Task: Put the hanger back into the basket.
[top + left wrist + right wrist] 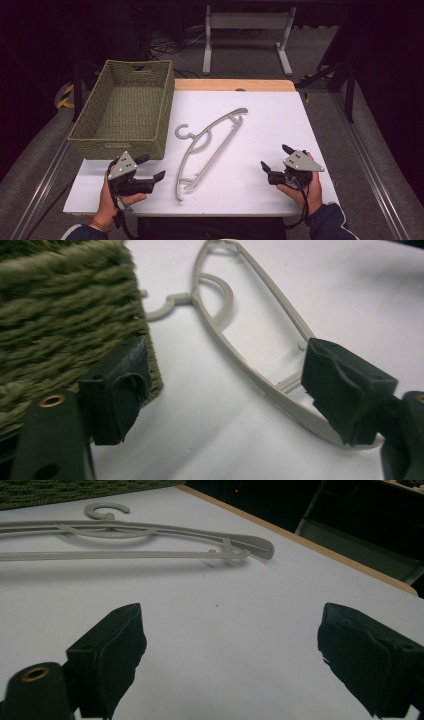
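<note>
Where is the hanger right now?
In the high view, the grey hanger lies flat on the white table, just right of the green woven basket, between the left hand-held gripper and the right hand-held gripper.

In the left gripper view, the hanger's (pixel 260 375) lower end sits hidden behind a black pad; the basket (pixel 65 325) runs off the frame.

I can't read any text, label, brand, number or sign in these views.
</note>
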The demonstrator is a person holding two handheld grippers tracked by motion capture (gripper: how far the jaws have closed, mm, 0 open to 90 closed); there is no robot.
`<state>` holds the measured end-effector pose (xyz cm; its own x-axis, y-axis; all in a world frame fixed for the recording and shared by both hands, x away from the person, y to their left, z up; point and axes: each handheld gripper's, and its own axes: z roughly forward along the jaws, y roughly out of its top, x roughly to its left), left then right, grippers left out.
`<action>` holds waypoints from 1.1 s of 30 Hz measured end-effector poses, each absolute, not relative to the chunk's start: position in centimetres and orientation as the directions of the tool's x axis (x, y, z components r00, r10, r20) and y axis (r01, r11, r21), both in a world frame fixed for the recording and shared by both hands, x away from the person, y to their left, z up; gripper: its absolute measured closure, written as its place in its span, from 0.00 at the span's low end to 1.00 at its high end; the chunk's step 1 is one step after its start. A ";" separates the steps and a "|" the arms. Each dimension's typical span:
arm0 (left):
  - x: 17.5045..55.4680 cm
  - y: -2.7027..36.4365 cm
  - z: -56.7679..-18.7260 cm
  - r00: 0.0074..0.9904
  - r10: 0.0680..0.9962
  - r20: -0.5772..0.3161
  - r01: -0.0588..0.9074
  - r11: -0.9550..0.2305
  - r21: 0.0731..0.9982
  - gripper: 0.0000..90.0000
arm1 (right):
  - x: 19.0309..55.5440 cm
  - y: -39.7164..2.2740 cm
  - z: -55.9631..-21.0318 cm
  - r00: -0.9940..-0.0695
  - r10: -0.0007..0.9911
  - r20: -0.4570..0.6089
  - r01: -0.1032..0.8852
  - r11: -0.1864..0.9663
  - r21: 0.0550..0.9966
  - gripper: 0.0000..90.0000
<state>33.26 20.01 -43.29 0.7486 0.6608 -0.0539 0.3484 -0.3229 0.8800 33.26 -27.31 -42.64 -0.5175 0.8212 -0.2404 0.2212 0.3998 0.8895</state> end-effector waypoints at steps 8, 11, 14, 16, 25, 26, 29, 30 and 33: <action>34.8 16.2 -42.9 0.766 0.643 -0.005 0.380 -0.446 0.811 0.34 | 32.6 -27.3 -42.8 -0.520 0.816 -0.252 0.227 0.417 0.880 0.14; 35.9 14.4 -43.1 0.760 0.650 0.026 0.402 -0.501 0.766 0.40 | 32.6 -27.3 -42.7 -0.517 0.819 -0.249 0.229 0.412 0.882 0.14; 37.0 13.4 -43.5 0.752 0.659 0.017 0.444 -0.525 0.726 0.45 | 32.6 -27.1 -42.8 -0.526 0.813 -0.250 0.231 0.419 0.878 0.14; 37.7 12.9 -43.8 0.746 0.666 0.013 0.466 -0.535 0.705 0.45 | 32.7 -26.9 -42.9 -0.535 0.807 -0.251 0.232 0.426 0.874 0.14; 40.4 11.0 -45.2 0.716 0.697 -0.025 0.561 -0.554 0.615 0.59 | 33.0 -26.9 -43.2 -0.558 0.794 -0.243 0.243 0.436 0.867 0.14; 40.6 11.0 -45.1 0.713 0.701 -0.031 0.567 -0.550 0.613 0.59 | 33.0 -26.9 -43.2 -0.560 0.793 -0.240 0.244 0.435 0.867 0.14; 41.1 10.9 -45.0 0.698 0.716 -0.027 0.583 -0.545 0.603 0.66 | 33.0 -26.9 -43.2 -0.562 0.793 -0.234 0.249 0.432 0.867 0.14; 41.2 10.9 -44.9 0.700 0.714 -0.024 0.582 -0.551 0.598 0.70 | 33.0 -26.9 -43.2 -0.564 0.791 -0.235 0.246 0.433 0.867 0.14; 41.4 10.8 -44.7 0.707 0.706 -0.021 0.584 -0.567 0.581 0.78 | 33.1 -26.9 -43.3 -0.570 0.791 -0.222 0.258 0.429 0.865 0.14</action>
